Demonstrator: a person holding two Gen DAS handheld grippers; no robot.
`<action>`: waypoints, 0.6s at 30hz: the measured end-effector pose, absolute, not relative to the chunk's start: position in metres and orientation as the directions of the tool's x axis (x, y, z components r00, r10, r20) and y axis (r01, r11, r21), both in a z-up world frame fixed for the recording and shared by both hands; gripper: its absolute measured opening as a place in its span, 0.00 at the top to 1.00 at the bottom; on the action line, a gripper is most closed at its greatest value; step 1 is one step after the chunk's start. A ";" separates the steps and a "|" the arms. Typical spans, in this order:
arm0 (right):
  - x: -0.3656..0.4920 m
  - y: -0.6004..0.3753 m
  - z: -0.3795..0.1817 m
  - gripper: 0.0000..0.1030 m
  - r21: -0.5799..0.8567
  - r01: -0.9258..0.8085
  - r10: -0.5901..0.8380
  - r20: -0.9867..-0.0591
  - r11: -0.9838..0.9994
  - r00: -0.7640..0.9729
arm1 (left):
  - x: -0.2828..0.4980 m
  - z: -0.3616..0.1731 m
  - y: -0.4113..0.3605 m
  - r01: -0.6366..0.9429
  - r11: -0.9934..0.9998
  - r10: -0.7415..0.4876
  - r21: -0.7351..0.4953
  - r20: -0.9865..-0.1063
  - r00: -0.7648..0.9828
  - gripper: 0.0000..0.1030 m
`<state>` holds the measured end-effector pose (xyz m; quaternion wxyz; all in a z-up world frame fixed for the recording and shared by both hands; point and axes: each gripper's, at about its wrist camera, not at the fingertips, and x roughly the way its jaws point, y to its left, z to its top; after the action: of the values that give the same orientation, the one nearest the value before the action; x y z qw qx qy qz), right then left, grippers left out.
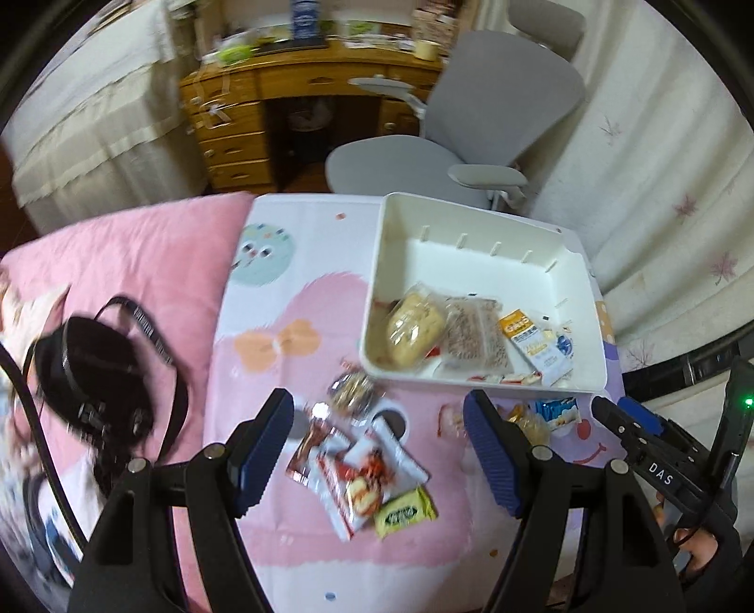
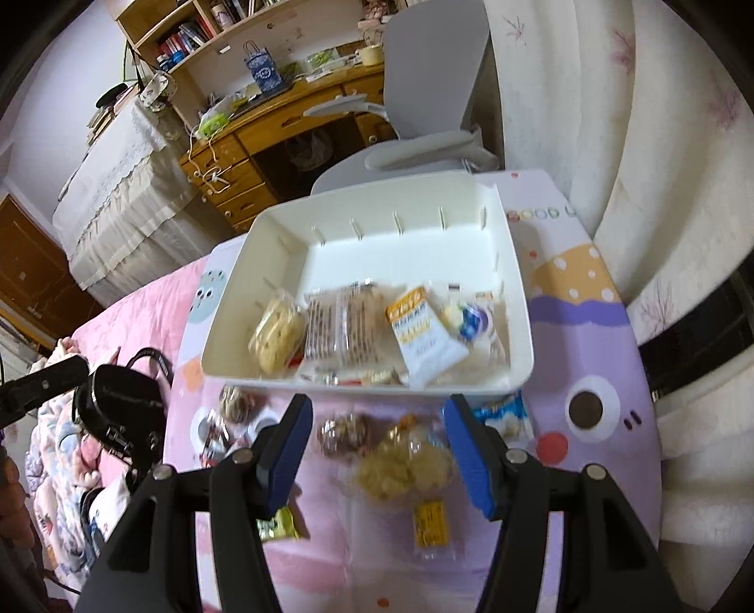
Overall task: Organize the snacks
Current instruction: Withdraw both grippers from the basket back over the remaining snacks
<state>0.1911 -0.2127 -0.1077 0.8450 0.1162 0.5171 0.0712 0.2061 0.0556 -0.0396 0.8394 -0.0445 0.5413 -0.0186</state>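
Red snack packets between left tool fingers (untouched)

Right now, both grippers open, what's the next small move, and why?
Probably lower the right gripper onto the clear bag of pale puffs. It lies loose on the table between the open fingers, just short of the white bin that already holds snacks.

Home bedroom, wooden desk, bookshelf, pink bedding

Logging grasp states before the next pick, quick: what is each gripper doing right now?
Left gripper: open, holding nothing, above the loose snack packets.
Right gripper: open, holding nothing, above the yellow cookie bag.
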 end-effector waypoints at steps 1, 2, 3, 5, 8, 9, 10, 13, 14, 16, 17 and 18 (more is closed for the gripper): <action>0.188 -0.215 -0.109 0.43 0.272 -0.002 0.244 -0.861 0.962 0.446 | 0.198 -0.039 0.058 -0.041 0.995 -0.067 -0.092 -0.908 0.415 0.29; 0.185 -0.217 -0.111 0.43 0.274 -0.001 0.246 -0.864 0.962 0.439 | 0.189 -0.038 0.061 -0.065 0.993 -0.059 -0.094 -0.907 0.417 0.29; 0.182 -0.220 -0.112 0.43 0.280 0.001 0.252 -0.866 0.960 0.432 | 0.182 -0.038 0.064 -0.082 0.992 -0.055 -0.098 -0.907 0.418 0.29; 0.174 -0.226 -0.116 0.43 0.297 0.005 0.268 -0.868 0.955 0.418 | 0.166 -0.038 0.066 -0.117 0.988 -0.047 -0.106 -0.905 0.423 0.29; 0.163 -0.232 -0.122 0.43 0.313 -0.006 0.289 -0.868 0.950 0.403 | 0.139 -0.041 0.067 -0.160 0.981 -0.029 -0.108 -0.904 0.428 0.29; 0.160 -0.233 -0.124 0.43 0.315 -0.010 0.293 -0.870 0.949 0.397 | 0.132 -0.043 0.066 -0.173 0.979 -0.025 -0.108 -0.904 0.426 0.29; 0.155 -0.235 -0.127 0.43 0.313 -0.016 0.294 -0.873 0.950 0.389 | 0.123 -0.046 0.065 -0.188 0.976 -0.023 -0.112 -0.905 0.424 0.29; 0.145 -0.238 -0.133 0.43 0.313 -0.034 0.303 -0.876 0.949 0.375 | 0.099 -0.057 0.059 -0.217 0.968 -0.025 -0.127 -0.908 0.419 0.29; 0.141 -0.239 -0.136 0.43 0.312 -0.039 0.304 -0.878 0.949 0.371 | 0.092 -0.062 0.057 -0.225 0.966 -0.024 -0.128 -0.910 0.414 0.29; 0.133 -0.241 -0.143 0.43 0.303 -0.043 0.297 -0.883 0.952 0.364 | 0.079 -0.071 0.053 -0.234 0.963 -0.028 -0.134 -0.914 0.406 0.29; 0.131 -0.242 -0.146 0.43 0.301 -0.044 0.296 -0.884 0.953 0.362 | 0.073 -0.075 0.050 -0.236 0.962 -0.033 -0.139 -0.915 0.403 0.29; 0.127 -0.243 -0.150 0.43 0.295 -0.047 0.291 -0.887 0.954 0.359 | 0.067 -0.080 0.047 -0.238 0.960 -0.038 -0.145 -0.915 0.401 0.29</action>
<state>0.1267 -0.2428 -0.1505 0.8169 0.1098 0.5567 0.1035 0.0667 0.0471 -0.0796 0.8274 -0.1270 0.5437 0.0603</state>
